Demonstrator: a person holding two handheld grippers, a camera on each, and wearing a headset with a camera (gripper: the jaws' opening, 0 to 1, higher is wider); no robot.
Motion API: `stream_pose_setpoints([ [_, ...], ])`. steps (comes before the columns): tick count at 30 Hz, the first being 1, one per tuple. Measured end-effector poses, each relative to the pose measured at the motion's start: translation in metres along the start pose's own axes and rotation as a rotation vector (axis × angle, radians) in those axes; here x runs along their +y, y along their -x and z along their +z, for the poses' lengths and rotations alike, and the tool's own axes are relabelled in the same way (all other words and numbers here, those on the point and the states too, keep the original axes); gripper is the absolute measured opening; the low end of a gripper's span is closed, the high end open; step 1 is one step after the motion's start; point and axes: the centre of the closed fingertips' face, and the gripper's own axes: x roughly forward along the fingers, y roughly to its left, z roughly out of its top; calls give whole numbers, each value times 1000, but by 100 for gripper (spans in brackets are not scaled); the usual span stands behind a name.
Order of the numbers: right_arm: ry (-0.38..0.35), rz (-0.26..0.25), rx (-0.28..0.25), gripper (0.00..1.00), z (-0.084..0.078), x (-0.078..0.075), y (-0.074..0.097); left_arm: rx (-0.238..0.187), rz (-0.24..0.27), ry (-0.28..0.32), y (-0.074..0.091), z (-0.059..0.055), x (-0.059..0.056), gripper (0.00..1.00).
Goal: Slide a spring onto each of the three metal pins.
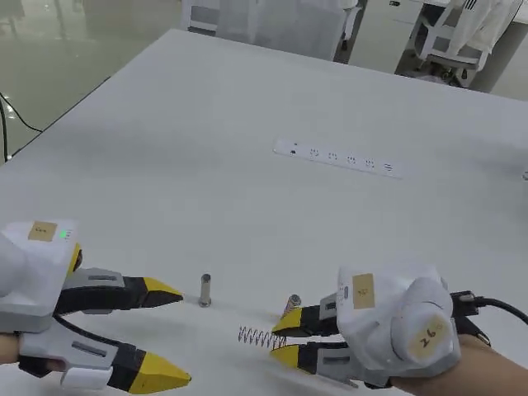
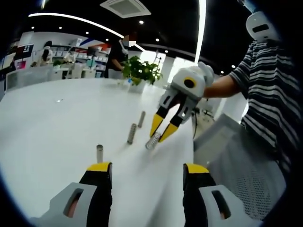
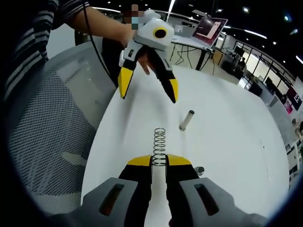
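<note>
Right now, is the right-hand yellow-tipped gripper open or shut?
Shut: the right yellow-tipped gripper pinches one end of the thin coiled metal spring, whose rest sticks out ahead of its jaws.

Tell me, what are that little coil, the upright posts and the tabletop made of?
The spring looks like thin bare steel wire: grey, open coils that glint. The pins look like metal, dull silver with a soft sheen down the side. The table is smooth, white and faintly glossy; probably laminate or a painted board, but I cannot tell which.
</note>
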Motion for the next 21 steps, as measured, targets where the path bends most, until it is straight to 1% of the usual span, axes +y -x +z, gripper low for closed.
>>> stream_pose_setpoints([
  [3,8,5,-6,7,2,4,2,-2,-13,-12,-8,3,-3,50],
  [4,7,5,-12,7,3,5,2,-6,-23,-15,-12,4,-5,48],
  [5,6,6,-14,7,4,5,2,1,-37,-20,-16,3,-8,47],
  [6,4,7,-18,7,4,6,2,19,-56,-34,-21,1,-12,45],
  [8,2,7,-16,7,4,5,2,38,-76,-63,-29,0,-16,41],
  [11,-5,1,-24,7,6,4,2,28,-75,-67,-37,4,-16,41],
  [14,-8,-3,-36,7,9,3,4,21,-83,-78,-44,8,-16,35],
  [16,-5,-2,-37,7,11,4,5,13,-99,-79,-48,10,-19,31],
  [19,-2,-2,-41,7,12,5,6,3,-105,-84,-52,13,-19,27],
  [21,-6,-4,-46,7,12,4,7,-1,-112,-85,-53,14,-20,23],
])
